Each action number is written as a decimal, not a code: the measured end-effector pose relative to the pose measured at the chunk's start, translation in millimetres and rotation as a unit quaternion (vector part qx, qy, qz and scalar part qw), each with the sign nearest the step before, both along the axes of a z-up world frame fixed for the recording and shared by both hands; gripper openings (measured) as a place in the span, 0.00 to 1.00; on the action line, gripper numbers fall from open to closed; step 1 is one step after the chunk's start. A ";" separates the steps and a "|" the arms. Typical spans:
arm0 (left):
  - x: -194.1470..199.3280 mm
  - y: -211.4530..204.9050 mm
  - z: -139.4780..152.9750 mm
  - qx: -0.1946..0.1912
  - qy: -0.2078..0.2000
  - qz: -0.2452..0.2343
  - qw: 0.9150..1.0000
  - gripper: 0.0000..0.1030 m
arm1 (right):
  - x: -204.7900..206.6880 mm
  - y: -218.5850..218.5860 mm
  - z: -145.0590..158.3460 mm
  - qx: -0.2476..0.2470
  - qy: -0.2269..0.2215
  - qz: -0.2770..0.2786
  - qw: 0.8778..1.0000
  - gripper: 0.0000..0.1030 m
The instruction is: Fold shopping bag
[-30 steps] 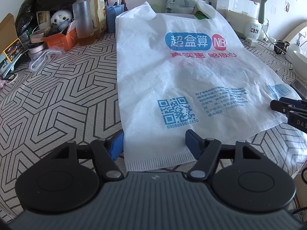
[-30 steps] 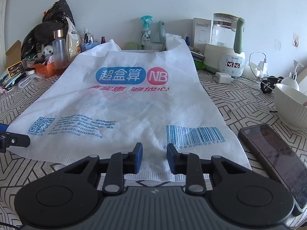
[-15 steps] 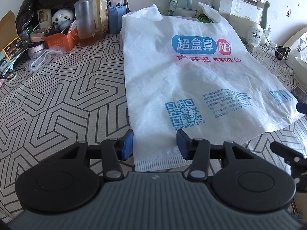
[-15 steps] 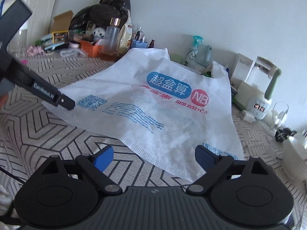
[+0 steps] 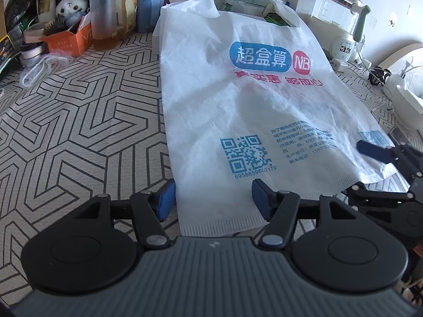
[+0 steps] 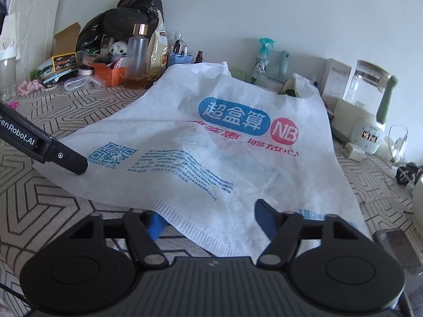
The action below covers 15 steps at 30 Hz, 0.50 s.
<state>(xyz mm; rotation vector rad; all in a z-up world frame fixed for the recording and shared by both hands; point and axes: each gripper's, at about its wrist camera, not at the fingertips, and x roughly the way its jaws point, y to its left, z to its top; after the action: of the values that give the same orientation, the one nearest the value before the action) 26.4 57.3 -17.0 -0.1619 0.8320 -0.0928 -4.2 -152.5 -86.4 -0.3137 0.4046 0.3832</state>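
Observation:
A white shopping bag (image 5: 238, 100) with blue and red print lies flat on the patterned tablecloth (image 5: 79, 121), handles toward the wall. My left gripper (image 5: 212, 200) sits at its near left corner. The jaws are opening and the corner lies between the blue pads, unpressed. My right gripper (image 6: 210, 222) is at the near right corner (image 6: 211, 232), rolled on its side. Its jaws are closing, with one pad (image 6: 156, 224) under the bag's hem and the other pad (image 6: 264, 219) above it, still apart. A finger of the left gripper (image 6: 66, 158) shows over the QR code.
Clutter lines the wall: a tall bottle (image 5: 104, 13), an orange box (image 5: 68, 42), a spray bottle (image 6: 264, 55) and a kettle (image 6: 370, 100). A phone (image 6: 396, 248) and a white bowl (image 5: 407, 100) lie right of the bag.
The right gripper opened wide, rolled and swung to the bag's right corner, then narrowed around the hem. The left gripper narrowed, then widened again at the left corner.

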 end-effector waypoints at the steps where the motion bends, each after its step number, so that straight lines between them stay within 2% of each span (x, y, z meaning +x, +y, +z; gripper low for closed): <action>1: -2.1 2.4 1.6 -0.001 -0.002 -0.001 1.000 0.62 | 2.7 -0.5 0.7 0.007 0.006 -0.001 1.000 0.41; 3: -9.2 5.6 5.8 0.001 -0.008 -0.015 1.000 0.69 | 6.7 -0.7 1.8 0.006 0.002 -0.004 1.000 0.38; 4: -12.4 6.6 7.5 -0.002 -0.009 -0.027 1.000 0.75 | 6.3 -1.1 1.4 0.004 -0.003 -0.003 1.000 0.30; 5: -16.5 6.2 10.0 -0.003 -0.012 -0.038 0.999 0.76 | 6.2 -0.7 0.8 0.000 -0.004 0.000 1.000 0.23; 8: -28.5 3.1 18.9 -0.001 -0.025 -0.066 0.997 0.76 | 6.0 -0.1 -2.3 -0.007 -0.005 0.001 1.000 0.21; 12: -49.3 -20.3 30.5 0.067 -0.064 -0.121 0.988 0.80 | 3.7 -0.6 -1.1 0.004 -0.003 0.000 1.000 0.21; 15: -49.1 -33.0 26.7 0.088 -0.072 -0.160 0.981 0.83 | 2.4 -2.4 0.0 0.008 0.001 0.006 1.000 0.20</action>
<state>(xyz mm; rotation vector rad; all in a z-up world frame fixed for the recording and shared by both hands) -22.7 24.3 9.7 0.1452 0.7120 -0.3293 -1.8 -154.9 -86.4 -0.2999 0.4023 0.3989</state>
